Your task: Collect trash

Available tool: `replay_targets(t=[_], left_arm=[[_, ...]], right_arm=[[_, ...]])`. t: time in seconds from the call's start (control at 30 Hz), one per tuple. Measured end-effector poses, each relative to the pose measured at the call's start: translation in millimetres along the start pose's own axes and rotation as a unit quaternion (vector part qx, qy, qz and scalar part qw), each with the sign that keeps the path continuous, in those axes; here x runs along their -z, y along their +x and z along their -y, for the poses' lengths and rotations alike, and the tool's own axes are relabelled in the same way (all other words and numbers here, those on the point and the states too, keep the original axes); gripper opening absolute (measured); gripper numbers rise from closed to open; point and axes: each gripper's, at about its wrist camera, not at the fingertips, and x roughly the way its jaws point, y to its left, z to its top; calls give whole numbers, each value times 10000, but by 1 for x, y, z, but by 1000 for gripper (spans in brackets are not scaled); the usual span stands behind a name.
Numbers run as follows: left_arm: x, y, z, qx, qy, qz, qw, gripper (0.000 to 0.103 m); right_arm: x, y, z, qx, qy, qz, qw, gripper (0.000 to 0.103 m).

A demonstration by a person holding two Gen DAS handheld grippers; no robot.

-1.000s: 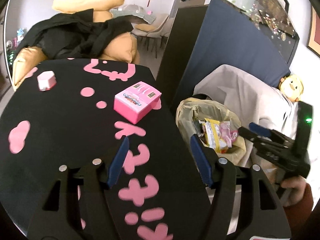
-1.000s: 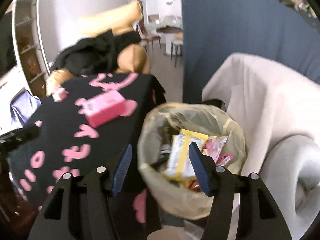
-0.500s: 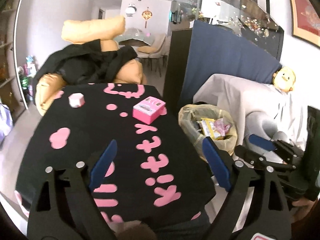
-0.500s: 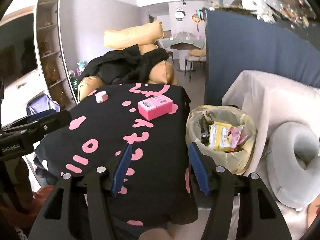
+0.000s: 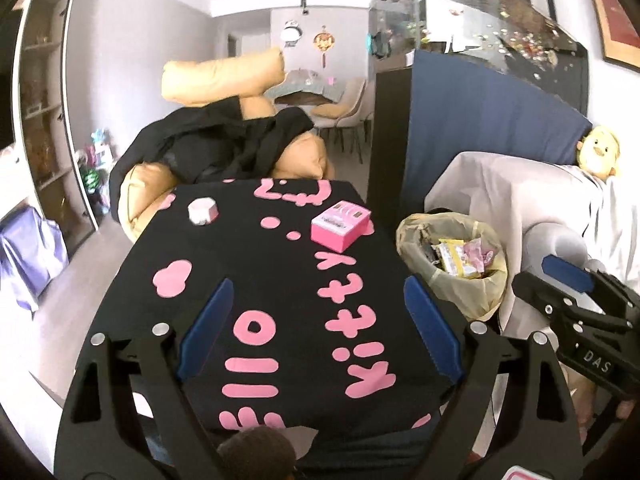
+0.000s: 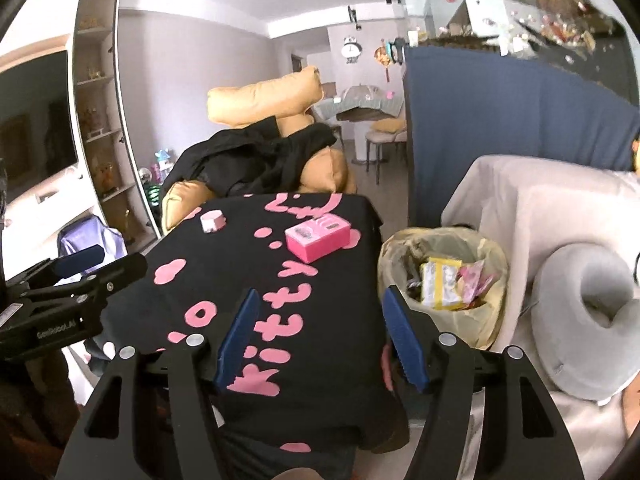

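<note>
A bin with a yellowish liner (image 5: 486, 292) (image 6: 486, 322) stands right of the black table, holding yellow and pink wrappers (image 5: 460, 261) (image 6: 444, 284). On the table's black cloth with pink lettering (image 5: 256, 276) (image 6: 224, 276) lie a pink box (image 5: 340, 226) (image 6: 318, 236) and a small pink-white object (image 5: 203, 211) (image 6: 213, 221). My left gripper (image 5: 318, 320) hangs open and empty over the table's near half. My right gripper (image 6: 318, 328) is over the table's near right edge, left of the bin, its jaws opening with nothing between them.
A tan armchair draped with black clothing (image 5: 224, 140) stands behind the table. A white-covered seat (image 5: 520, 200) with a grey neck pillow (image 6: 592, 320) lies right of the bin. A dark blue panel under a fish tank (image 5: 472, 120) rises behind it. Shelving (image 6: 100, 120) lines the left wall.
Both grippers have drawn back and up from the bin, so table and bin look smaller and farther. The left jaws have spread wider. The wrappers stay in the bin.
</note>
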Motion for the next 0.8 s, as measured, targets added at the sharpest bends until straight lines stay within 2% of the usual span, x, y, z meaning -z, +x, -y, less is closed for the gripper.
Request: replay_targets(t=[0.8], left_arm=[[-2,0,3,-39,44,-22,10000,83]], right_arm=[[-3,-5,4,8,-14,28,10000,61]])
